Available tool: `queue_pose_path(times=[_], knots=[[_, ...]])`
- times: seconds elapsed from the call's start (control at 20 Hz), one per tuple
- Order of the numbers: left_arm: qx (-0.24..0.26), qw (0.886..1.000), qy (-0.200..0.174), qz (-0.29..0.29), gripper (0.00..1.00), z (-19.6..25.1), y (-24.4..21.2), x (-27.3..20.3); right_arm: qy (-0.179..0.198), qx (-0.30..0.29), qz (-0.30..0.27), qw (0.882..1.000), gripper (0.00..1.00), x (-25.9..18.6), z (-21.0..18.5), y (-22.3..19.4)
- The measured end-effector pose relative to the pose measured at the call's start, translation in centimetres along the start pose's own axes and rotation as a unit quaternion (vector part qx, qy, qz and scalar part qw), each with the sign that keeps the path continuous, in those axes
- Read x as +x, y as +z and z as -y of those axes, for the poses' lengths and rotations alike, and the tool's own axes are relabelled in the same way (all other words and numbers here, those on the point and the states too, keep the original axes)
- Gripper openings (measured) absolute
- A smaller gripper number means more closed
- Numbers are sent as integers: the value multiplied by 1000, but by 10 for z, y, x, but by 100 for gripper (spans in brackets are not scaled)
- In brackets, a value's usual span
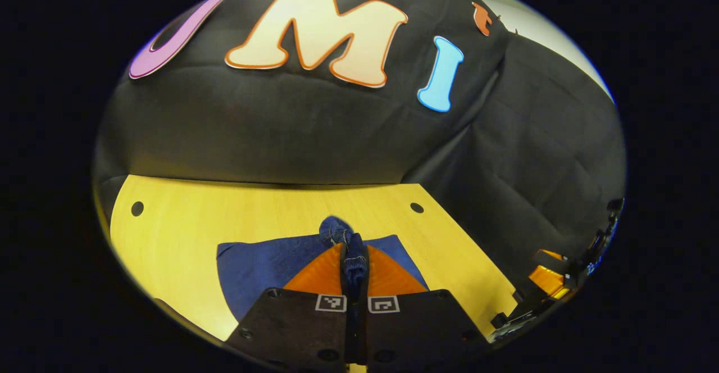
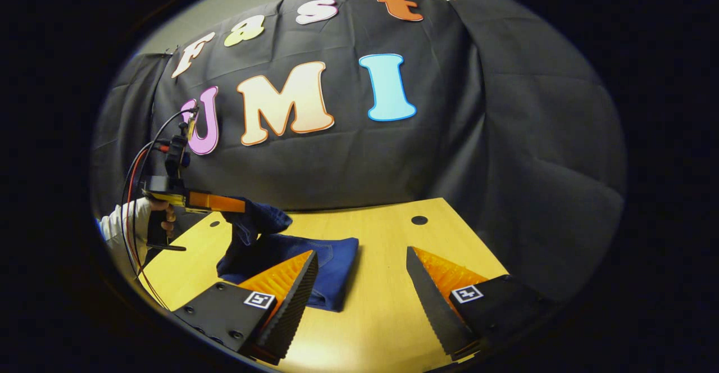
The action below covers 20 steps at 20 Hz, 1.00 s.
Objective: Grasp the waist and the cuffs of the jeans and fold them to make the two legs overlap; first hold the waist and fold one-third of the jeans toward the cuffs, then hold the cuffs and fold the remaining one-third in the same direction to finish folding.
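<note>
Meanwhile, the left gripper [image 1: 355, 274] was clenched on a bunched fold of the jeans [image 1: 269, 263], both fingers pressing the dark blue denim between them, with a knot of cloth poking out just beyond the tips. In the right gripper view, that left gripper [image 2: 239, 204] hung above the wooden bench [image 2: 387, 305], held by a hand [image 2: 160, 213] in a white sleeve [image 2: 121, 218], with red and black cables [image 2: 137, 165] looping up from it. A flap of the jeans [image 2: 314, 255] was lifted off the bench in its grasp, while the rest of the garment lay folded flat on the wood beneath. The right gripper [image 2: 359, 289] hovered over bare wood just beside the jeans' edge, its jaws spread wide and holding nothing. Round holes [image 2: 419, 220] dotted the far side of the bench.
</note>
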<state>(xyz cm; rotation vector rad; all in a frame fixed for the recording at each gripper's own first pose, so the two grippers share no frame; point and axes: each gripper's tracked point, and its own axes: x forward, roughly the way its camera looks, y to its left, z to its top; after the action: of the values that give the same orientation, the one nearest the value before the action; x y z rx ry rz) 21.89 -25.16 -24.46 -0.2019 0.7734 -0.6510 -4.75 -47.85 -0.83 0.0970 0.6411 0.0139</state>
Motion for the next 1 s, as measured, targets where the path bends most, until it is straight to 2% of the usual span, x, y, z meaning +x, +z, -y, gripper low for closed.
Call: queue_pose_path(times=[0.4, 0.45, 0.5, 0.6, 0.65, 0.75, 0.85, 0.95, 1.0], knots=[[27, 997, 61, -36, 0, 19, -73, 62, -14, 9, -6, 1000, 98, -14, 41, -10], [35, 996, 67, -40, 4, 20, -82, 68, -10, 10, -7, 1000, 98, -14, 41, -12], [42, 996, 71, -37, 2, 22, -88, 72, -5, 10, -8, 1000, 98, -12, 40, -13], [46, 997, 63, -22, 10, 32, -89, 71, 9, 10, -7, 1000, 98, -9, 37, -11], [45, 997, 59, -5, 18, 38, -82, 66, 18, 9, -3, 1000, 98, -7, 32, -8], [42, 997, 56, 35, 56, 48, -63, 46, 34, 4, 11, 999, 98, -2, 20, 4], [56, 992, 74, 79, 95, 46, -39, 13, 52, 2, 33, 998, 98, -1, 0, 18], [67, 985, 99, 125, 95, 41, -15, -27, 63, 0, 67, 996, 98, -4, -24, 39], [71, 980, 111, 148, 95, 37, -3, -48, 68, 1, 87, 994, 93, -8, -37, 52]])
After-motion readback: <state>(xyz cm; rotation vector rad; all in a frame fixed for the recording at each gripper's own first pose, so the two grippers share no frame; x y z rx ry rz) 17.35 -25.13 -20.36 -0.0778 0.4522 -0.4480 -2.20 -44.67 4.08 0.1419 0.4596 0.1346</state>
